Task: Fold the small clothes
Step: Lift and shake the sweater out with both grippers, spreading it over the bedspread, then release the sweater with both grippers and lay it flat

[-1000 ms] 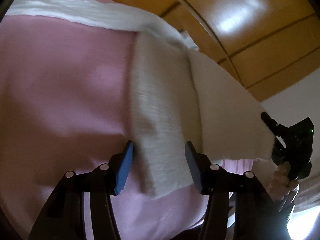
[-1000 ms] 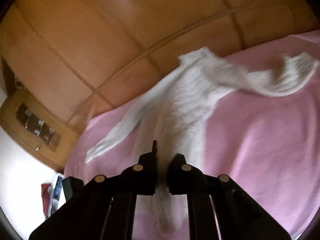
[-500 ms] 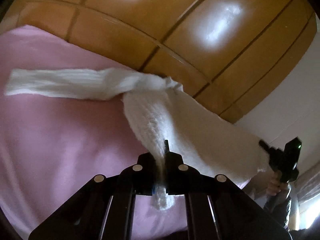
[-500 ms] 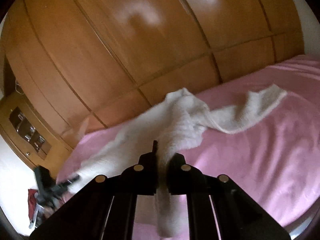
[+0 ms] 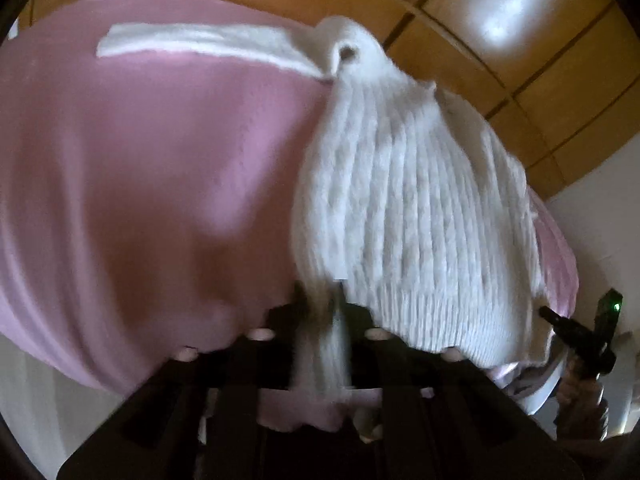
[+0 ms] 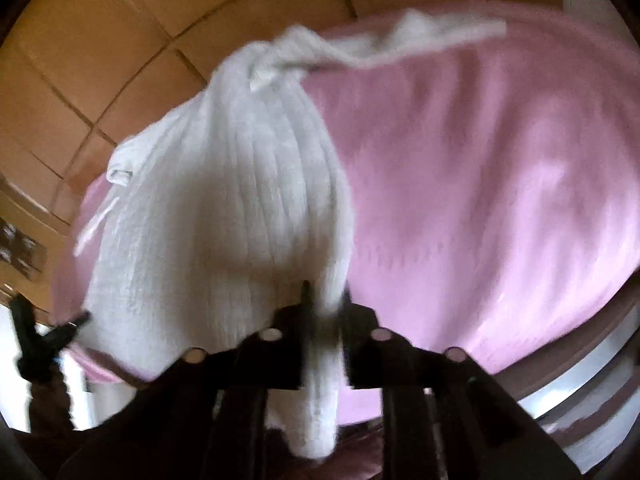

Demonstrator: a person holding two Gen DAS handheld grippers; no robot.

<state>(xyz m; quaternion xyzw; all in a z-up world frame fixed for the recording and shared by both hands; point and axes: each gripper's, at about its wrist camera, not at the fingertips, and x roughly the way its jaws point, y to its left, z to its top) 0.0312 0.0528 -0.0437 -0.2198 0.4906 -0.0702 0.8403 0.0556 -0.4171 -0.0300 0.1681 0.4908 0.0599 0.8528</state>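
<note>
Your left tool (image 5: 322,300) is pressed together on the near hem of the white knit sweater (image 5: 404,216), and a strip of the knit hangs down between its fingers. Your right tool (image 6: 324,300) pinches the same hem at the other corner. The sweater runs lengthwise away from you, hem near and neckline far, its ribs along that axis. It lies partly lifted over the pink bed (image 5: 140,200). One sleeve (image 5: 200,46) stretches flat to the far left, close to the bed's far edge. Bare pink cover lies open to the left of the body. Beyond the bed stands a wooden wardrobe (image 5: 500,40).
</note>
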